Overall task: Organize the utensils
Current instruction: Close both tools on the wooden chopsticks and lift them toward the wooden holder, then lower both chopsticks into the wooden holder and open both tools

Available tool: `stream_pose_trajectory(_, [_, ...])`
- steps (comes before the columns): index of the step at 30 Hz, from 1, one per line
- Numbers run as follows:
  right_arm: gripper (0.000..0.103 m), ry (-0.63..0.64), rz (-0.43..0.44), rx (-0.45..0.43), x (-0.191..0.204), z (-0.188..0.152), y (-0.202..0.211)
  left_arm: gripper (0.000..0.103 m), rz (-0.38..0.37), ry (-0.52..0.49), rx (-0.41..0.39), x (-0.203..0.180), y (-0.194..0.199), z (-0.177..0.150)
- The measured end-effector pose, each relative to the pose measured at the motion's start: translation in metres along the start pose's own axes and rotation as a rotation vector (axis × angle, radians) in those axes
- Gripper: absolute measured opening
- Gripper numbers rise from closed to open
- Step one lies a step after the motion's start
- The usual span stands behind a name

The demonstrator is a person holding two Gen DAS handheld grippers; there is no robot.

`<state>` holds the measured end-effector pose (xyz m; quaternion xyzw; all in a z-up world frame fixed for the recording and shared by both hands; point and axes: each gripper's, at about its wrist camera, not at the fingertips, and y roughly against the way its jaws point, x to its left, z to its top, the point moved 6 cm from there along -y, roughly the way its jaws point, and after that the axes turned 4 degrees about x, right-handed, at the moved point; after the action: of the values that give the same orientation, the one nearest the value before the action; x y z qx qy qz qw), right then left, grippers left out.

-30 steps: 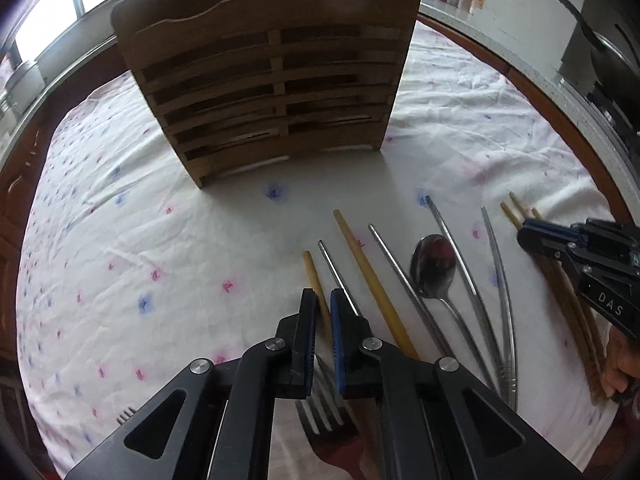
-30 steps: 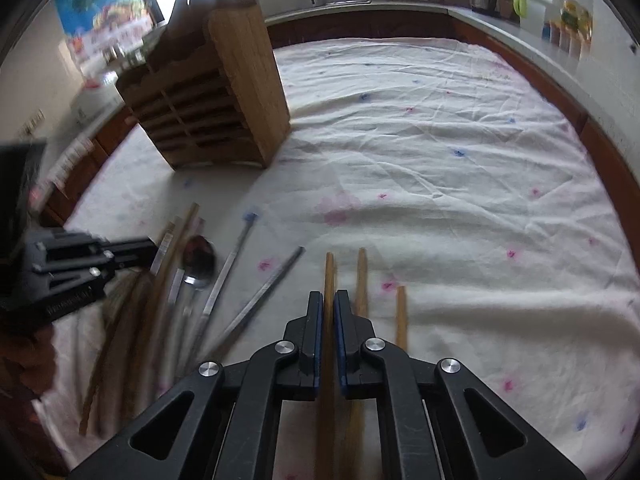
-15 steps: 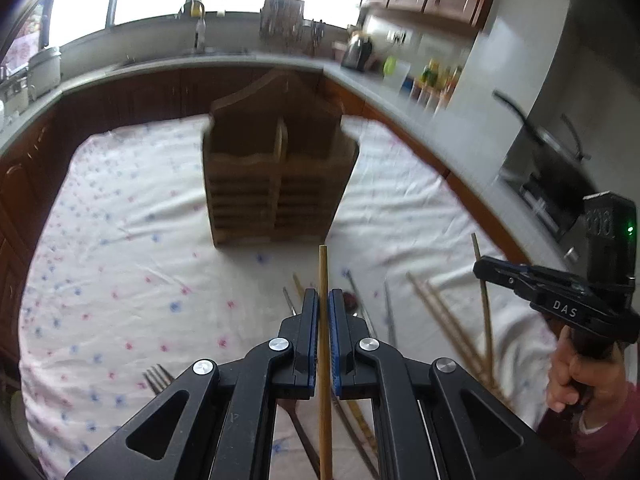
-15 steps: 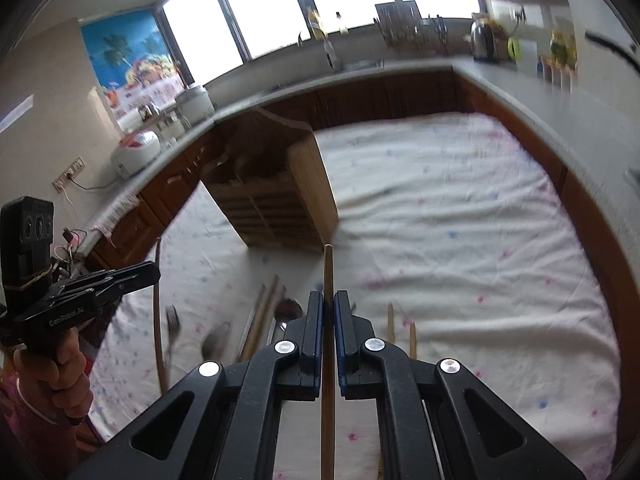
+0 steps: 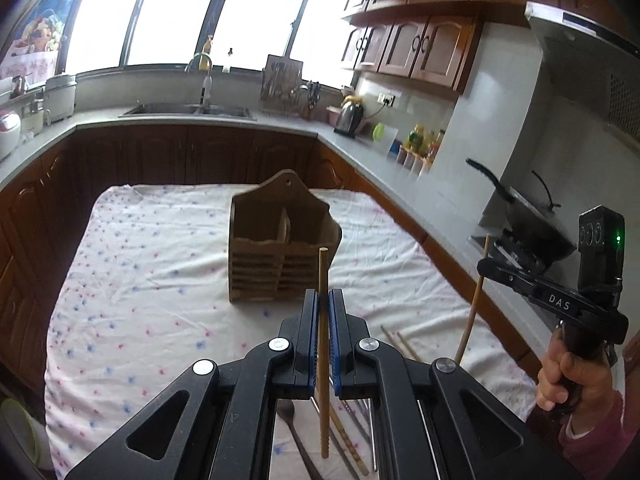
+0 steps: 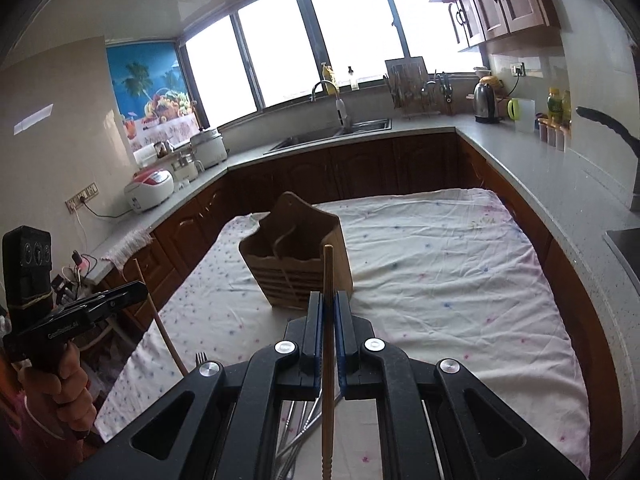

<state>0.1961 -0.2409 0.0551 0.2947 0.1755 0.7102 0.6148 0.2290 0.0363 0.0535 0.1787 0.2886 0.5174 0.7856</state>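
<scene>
While both grippers clench chopsticks, only the right view shows a fork (image 6: 201, 358).

The left gripper's (image 5: 323, 304) body hides most of the loose utensils (image 5: 352, 440) lying on the surface; only bits show between its arms. The wooden holder's (image 5: 280, 256) compartments are too dark to see into. The right hand (image 5: 572, 376) is cut off at the frame edge.

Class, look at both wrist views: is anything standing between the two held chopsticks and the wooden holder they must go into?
Nothing visible. Between each chopstick, held upright, and the wooden holder lies only bare tablecloth; loose utensils lie nearer than the grippers.
</scene>
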Motion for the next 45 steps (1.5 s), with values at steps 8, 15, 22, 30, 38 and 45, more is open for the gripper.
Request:
stream_pose_trajectory(8, [0.005,-0.008,0.019,-0.039,0.005,0.015,0.001,0.003,0.003,0.008,-0.059,0.005,0.006,0.011])
stream_pose_trajectory(15, [0.006,-0.029,0.041,-0.085,0.007,0.039,-0.009,0.003,0.012,0.021,-0.11,0.013,0.006,0.03])
stream_pose_trajectory(22, [0.006,-0.054,0.053,-0.167,0.01,0.086,-0.024,0.003,0.033,0.023,-0.175,0.025,0.002,0.062])
stream_pose_trajectory(30, [0.006,-0.091,0.044,-0.279,0.012,0.145,-0.048,0.003,0.075,0.006,-0.264,0.034,-0.022,0.114])
stream_pose_trajectory(38, [0.006,-0.134,0.056,-0.353,-0.003,0.171,-0.094,0.003,0.137,0.022,-0.326,0.053,-0.078,0.137])
stream_pose_trajectory(45, [0.006,-0.165,0.025,-0.367,-0.016,0.136,-0.141,0.003,0.171,0.087,-0.313,0.066,-0.149,0.11])
